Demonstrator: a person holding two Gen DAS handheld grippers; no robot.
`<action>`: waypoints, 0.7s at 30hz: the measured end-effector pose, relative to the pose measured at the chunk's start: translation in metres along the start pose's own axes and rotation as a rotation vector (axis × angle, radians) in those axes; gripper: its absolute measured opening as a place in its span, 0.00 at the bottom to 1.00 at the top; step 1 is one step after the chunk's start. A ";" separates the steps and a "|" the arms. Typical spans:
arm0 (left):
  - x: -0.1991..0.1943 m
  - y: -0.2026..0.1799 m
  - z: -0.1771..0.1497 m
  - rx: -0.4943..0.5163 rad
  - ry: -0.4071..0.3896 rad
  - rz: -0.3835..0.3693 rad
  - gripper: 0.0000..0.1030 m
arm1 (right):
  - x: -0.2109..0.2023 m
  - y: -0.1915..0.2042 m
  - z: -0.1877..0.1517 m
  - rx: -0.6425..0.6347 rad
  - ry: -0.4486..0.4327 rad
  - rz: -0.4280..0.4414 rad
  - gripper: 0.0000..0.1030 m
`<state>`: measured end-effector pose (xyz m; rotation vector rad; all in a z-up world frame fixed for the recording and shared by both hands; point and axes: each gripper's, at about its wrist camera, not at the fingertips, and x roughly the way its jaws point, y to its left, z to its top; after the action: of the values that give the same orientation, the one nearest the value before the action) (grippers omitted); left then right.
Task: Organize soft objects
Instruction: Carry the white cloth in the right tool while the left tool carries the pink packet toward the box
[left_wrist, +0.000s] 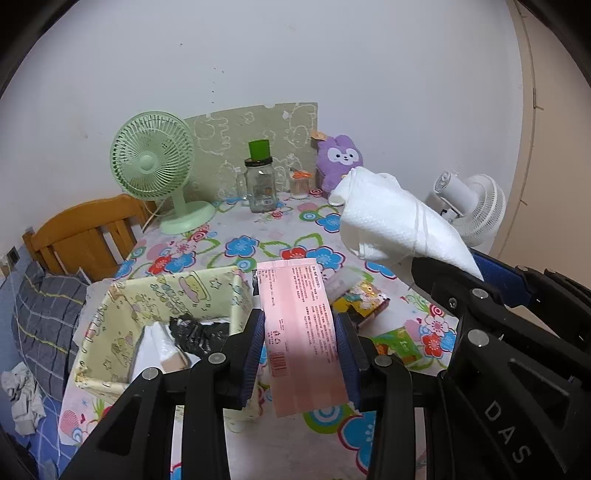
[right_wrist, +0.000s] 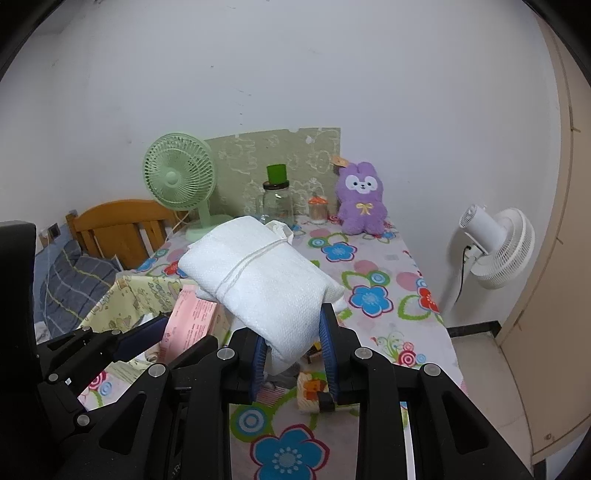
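Your left wrist camera looks forward and downward over the flowered table (left_wrist: 236, 258), near its left side. Your right wrist camera, just to its right, faces likewise. Both share the far green fan (left_wrist: 153, 162) and purple plush (right_wrist: 361, 203).

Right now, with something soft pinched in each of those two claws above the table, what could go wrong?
The right gripper pinches only one end of the white tied bundle, so most of it sticks out unsupported and might slip or sag. The left gripper holds the pink packet by its edges; it could buckle or slide out. The yellow fabric basket below already holds items, so a dropped piece might land on its rim.
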<state>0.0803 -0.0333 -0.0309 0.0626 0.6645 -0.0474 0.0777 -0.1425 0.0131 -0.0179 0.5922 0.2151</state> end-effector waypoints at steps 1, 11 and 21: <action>0.000 0.002 0.001 0.000 -0.002 0.003 0.38 | 0.001 0.002 0.001 -0.001 0.001 0.005 0.29; -0.001 0.028 0.007 0.005 -0.017 0.037 0.38 | 0.012 0.031 0.013 -0.018 0.006 0.057 0.29; 0.002 0.058 0.010 0.012 -0.033 0.056 0.38 | 0.029 0.062 0.023 -0.060 0.011 0.098 0.29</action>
<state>0.0919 0.0242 -0.0215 0.0916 0.6294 0.0020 0.1008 -0.0741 0.0186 -0.0482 0.5978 0.3281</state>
